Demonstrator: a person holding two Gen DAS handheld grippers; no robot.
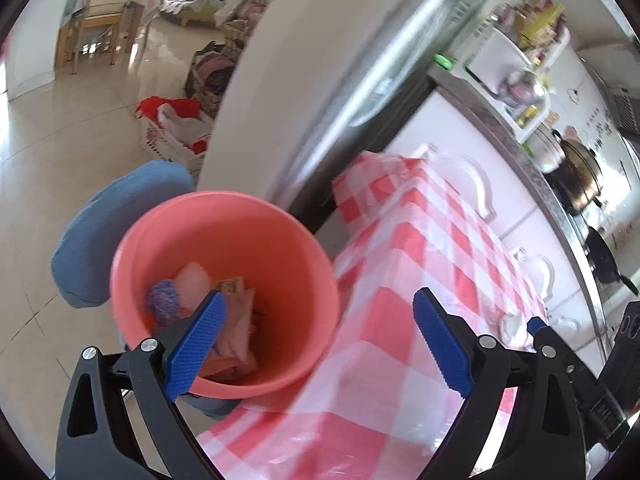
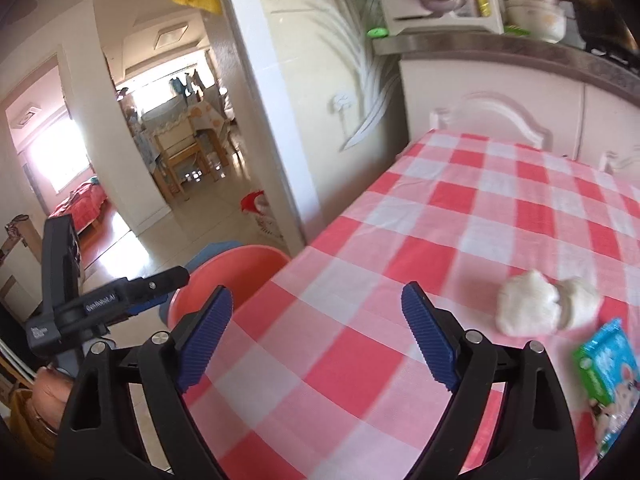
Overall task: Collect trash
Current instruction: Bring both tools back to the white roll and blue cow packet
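Note:
A pink bucket (image 1: pixel 224 280) stands beside the table with a red-and-white checked cloth (image 1: pixel 420 280). It holds several scraps, among them a purple wad (image 1: pixel 162 300) and pink wrappers (image 1: pixel 240 332). My left gripper (image 1: pixel 316 340) is open and empty, above the bucket's rim and the table edge. My right gripper (image 2: pixel 316 332) is open and empty over the checked cloth (image 2: pixel 440 220). A crumpled white tissue (image 2: pixel 544 304) and a green-blue packet (image 2: pixel 608 368) lie on the cloth to its right. The bucket (image 2: pixel 224 276) and the left gripper (image 2: pixel 160 292) show at the left.
A blue cushion (image 1: pixel 100 240) lies on the floor by the bucket. A white door frame (image 2: pixel 264 120) and white kitchen cabinets (image 2: pixel 500 100) stand behind the table. A counter (image 1: pixel 560 160) carries pots and a rack. A basket with red bags (image 1: pixel 176 124) sits on the floor.

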